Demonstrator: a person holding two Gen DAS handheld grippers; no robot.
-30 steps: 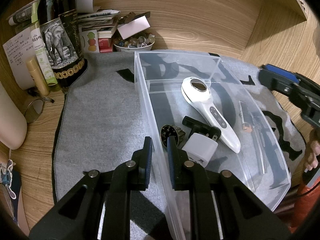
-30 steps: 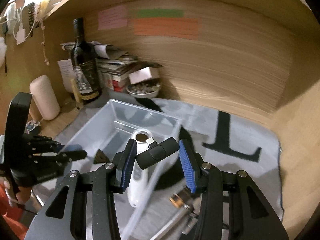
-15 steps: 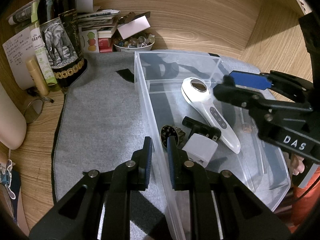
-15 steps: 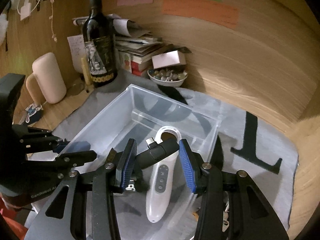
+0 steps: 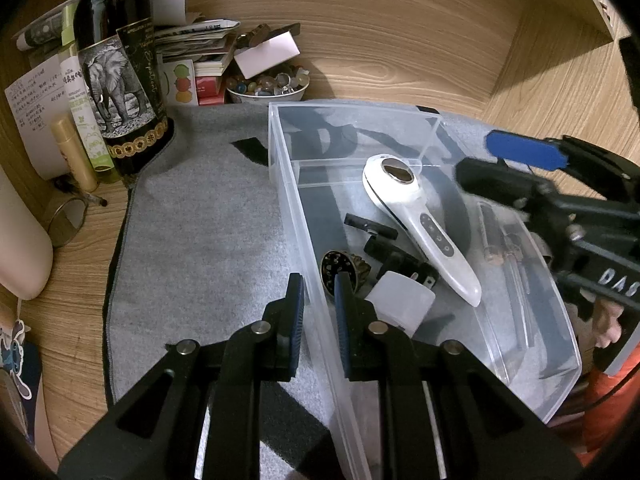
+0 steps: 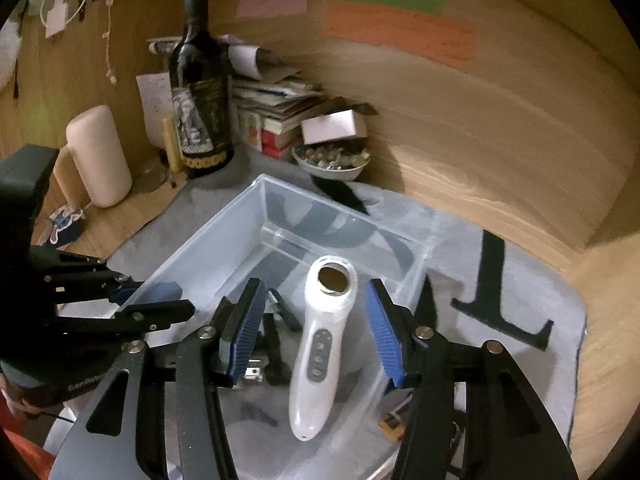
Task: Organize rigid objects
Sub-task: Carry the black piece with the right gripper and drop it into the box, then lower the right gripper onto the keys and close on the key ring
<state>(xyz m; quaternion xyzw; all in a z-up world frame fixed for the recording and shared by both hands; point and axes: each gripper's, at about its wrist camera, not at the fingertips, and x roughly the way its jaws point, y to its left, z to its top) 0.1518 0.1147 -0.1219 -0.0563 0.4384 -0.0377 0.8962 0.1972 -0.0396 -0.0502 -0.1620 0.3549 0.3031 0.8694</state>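
1. Wood-grain walls close in a desk corner where a grey mat (image 5: 192, 240) carries a clear plastic bin (image 5: 288, 184); a wine bottle (image 5: 120, 76), stacked papers and a bowl of beads (image 5: 266, 88) crowd the back-left corner.
2. A second ago the right gripper (image 6: 316, 328) held a small black dongle (image 5: 370, 226) above the bin — now its jaws are opening with nothing between the pads, and the dongle lies on the bin floor beside the white handheld device (image 5: 420, 228).
3. That reads as one more item sorted; the bin also holds a white plug (image 5: 402, 304) and a dark round piece (image 5: 340, 270) near its front-left edge.
4. The left gripper (image 5: 319, 308) has not moved: its jaws are closed on the bin's left wall, steadying it.
5. Only the left view shows the dropped dongle plainly; in the right view the blue pad largely hides that spot.
6. Only the right view shows small items (image 6: 394, 420) on the mat outside the bin's right wall — probably next, though too blurred to name.
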